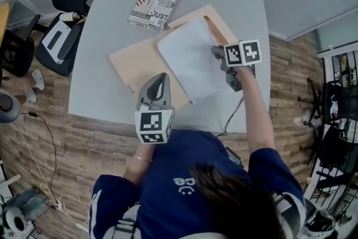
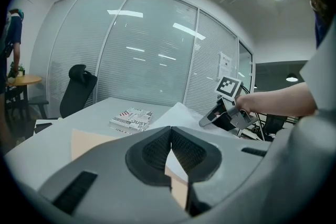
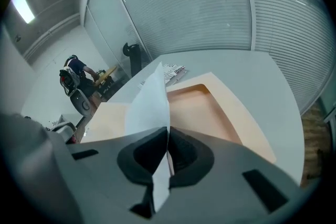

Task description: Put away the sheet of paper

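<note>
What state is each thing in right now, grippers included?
Paper: one edge raised, pinched by the right gripper, the rest over the folder.
Folder: open, lying flat.
Book: closed, lying flat.
Right gripper: shut on the paper.
Left gripper: jaws together at the tips, above the folder's near edge; no grip visible.

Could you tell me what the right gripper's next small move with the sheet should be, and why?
I would probably slide the sheet of paper a little further onto the open folder, toward the book, then lower it. The right gripper is shut on the sheet's edge, and the sheet's near corner overhangs the folder onto the table.
</note>
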A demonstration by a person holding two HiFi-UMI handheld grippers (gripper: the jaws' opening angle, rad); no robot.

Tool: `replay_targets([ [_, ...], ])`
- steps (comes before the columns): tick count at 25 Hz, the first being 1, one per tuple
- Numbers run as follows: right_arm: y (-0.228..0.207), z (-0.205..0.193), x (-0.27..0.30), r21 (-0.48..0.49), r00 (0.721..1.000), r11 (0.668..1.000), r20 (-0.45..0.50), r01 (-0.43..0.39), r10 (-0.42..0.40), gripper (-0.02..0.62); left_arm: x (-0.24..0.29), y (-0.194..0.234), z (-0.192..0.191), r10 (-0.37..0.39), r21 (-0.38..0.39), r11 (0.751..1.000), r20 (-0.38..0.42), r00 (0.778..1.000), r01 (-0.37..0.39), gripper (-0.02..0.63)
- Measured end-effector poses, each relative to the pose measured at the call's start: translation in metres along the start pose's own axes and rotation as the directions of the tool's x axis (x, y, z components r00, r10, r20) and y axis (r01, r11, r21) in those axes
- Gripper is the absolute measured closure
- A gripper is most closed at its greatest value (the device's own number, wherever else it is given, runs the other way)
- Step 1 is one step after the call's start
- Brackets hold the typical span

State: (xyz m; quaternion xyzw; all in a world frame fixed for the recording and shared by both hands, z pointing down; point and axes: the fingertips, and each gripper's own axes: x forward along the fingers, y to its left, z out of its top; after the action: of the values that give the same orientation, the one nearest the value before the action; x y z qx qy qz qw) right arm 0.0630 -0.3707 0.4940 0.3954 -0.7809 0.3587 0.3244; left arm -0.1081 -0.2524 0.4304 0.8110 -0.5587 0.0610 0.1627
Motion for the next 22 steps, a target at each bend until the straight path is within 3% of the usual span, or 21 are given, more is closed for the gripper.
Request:
replay_targets([
  [7, -0.025, -0.011, 0.027, 0.05, 0.994, 0.999, -0.106, 0.018, -0.013, 0.588, 0.01, -0.001, -0.005, 0.017, -0.015, 1.0, -0.026, 1.0, -0.017, 0.601],
  [22, -0.054, -0.017, 0.081, 0.147, 0.974, 0.989, -0.222, -0.001, 0.034, 0.588, 0.021, 0.005, -0.011, 0.071, 0.01, 0.997, -0.075, 0.995, -0.071, 0.601],
])
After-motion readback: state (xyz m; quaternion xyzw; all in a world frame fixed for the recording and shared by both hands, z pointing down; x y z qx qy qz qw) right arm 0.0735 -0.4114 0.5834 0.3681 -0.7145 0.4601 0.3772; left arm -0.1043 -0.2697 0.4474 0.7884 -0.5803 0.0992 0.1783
